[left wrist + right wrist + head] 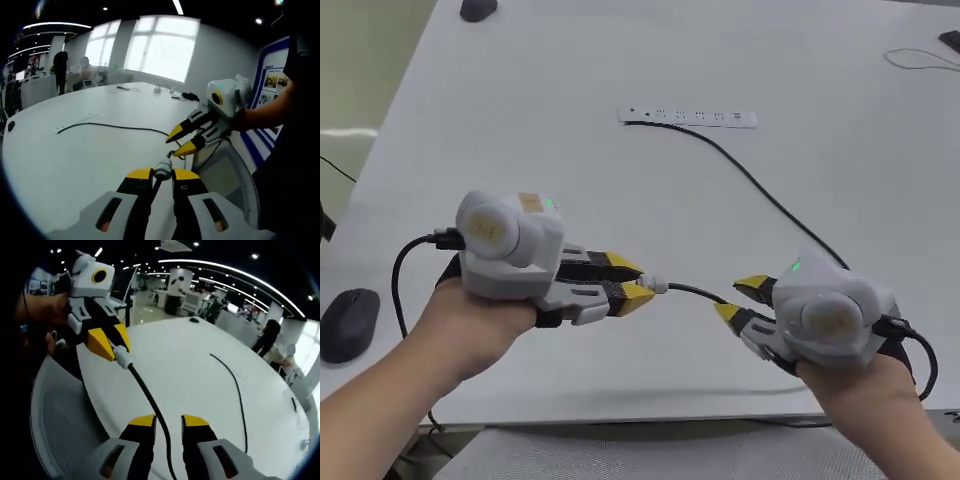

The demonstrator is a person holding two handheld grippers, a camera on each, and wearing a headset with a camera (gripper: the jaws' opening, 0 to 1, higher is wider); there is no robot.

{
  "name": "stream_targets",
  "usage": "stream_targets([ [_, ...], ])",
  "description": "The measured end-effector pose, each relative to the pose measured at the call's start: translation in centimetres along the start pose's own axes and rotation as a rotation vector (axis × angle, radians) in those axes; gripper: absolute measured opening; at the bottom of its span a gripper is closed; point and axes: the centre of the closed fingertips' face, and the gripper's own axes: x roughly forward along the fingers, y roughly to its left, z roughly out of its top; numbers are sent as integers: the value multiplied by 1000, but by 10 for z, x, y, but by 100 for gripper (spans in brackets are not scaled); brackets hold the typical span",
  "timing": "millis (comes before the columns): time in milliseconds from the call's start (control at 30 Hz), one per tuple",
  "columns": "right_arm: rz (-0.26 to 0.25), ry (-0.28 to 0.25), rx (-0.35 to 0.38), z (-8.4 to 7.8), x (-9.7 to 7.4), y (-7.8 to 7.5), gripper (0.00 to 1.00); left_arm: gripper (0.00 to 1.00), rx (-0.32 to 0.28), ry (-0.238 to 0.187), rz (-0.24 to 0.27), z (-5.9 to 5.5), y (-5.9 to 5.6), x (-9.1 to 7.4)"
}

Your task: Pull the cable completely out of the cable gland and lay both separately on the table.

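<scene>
The left gripper (642, 285) has its jaws pinched shut on the white cable gland (657, 286), held just above the near edge of the table (570, 180). From the gland the black cable (698, 292) runs to the right gripper (740, 298), whose jaws stand apart around it, unclamped.

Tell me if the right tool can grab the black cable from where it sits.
Probably yes. The right tool is open and the cable runs between its jaws with nothing in the way; the left tool grips the cable gland.
</scene>
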Motion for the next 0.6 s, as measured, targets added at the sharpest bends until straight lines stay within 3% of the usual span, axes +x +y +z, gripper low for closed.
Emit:
stream_targets([
  [233, 65, -15, -168, 27, 5, 24, 17, 15, 8, 3, -1, 0, 0, 0],
  [600, 92, -28, -271, 42, 12, 39, 4, 15, 15, 3, -3, 1, -4, 2],
])
